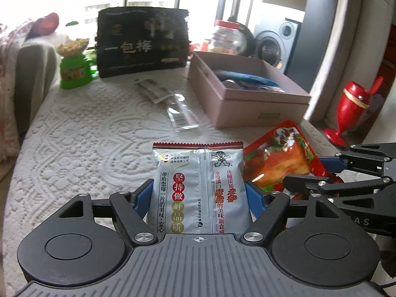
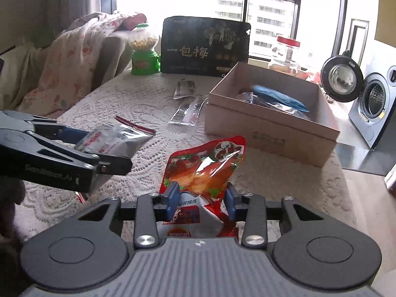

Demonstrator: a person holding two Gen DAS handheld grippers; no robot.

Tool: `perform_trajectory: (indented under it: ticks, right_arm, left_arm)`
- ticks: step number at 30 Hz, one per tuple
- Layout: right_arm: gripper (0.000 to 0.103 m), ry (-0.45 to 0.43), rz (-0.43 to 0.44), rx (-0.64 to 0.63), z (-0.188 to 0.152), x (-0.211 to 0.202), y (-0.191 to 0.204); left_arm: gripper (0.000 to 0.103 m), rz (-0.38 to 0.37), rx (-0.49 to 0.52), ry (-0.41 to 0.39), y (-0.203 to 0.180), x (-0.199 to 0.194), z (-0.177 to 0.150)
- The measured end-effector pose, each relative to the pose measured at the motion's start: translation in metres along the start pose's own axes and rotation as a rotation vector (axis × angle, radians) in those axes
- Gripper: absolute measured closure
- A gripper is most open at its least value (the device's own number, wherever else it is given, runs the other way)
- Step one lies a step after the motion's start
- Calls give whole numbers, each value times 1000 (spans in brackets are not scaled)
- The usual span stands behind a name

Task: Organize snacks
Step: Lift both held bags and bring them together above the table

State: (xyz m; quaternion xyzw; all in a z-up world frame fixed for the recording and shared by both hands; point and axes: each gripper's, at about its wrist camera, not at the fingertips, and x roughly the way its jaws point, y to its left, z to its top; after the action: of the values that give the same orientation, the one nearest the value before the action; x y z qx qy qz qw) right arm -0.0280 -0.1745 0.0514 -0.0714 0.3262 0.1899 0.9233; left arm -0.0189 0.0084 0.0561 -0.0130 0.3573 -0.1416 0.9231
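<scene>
Together, I had my left gripper (image 1: 198, 195) clamped on the silver packet (image 1: 198, 188) and my right gripper (image 2: 201, 196) on the red packet (image 2: 205, 165), both above the table's near edge; next, carry them to the open box (image 2: 267, 133).

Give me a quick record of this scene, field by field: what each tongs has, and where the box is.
left tongs: shut on silver snack packet
right tongs: shut on red snack packet
cardboard box: open, on lace tablecloth, blue packet inside
loose on cloth: clear wrappers
behind: black bag
</scene>
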Motion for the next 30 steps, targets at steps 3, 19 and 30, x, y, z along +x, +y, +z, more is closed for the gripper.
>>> perform_trajectory:
  ticks: [3,19,30]
  right_arm:
    - [76,-26,-8,5,2,-13,-3]
    - [43,33,-50,110,-12,12,-28]
    - [17,15,-67,128,-30,26,-20]
  left_arm:
    - [21,-41,11,12,-10,1,-1]
    - [21,-78,61,65,-30,20,-10]
    - [21,-19,21,76,-18,22,-4]
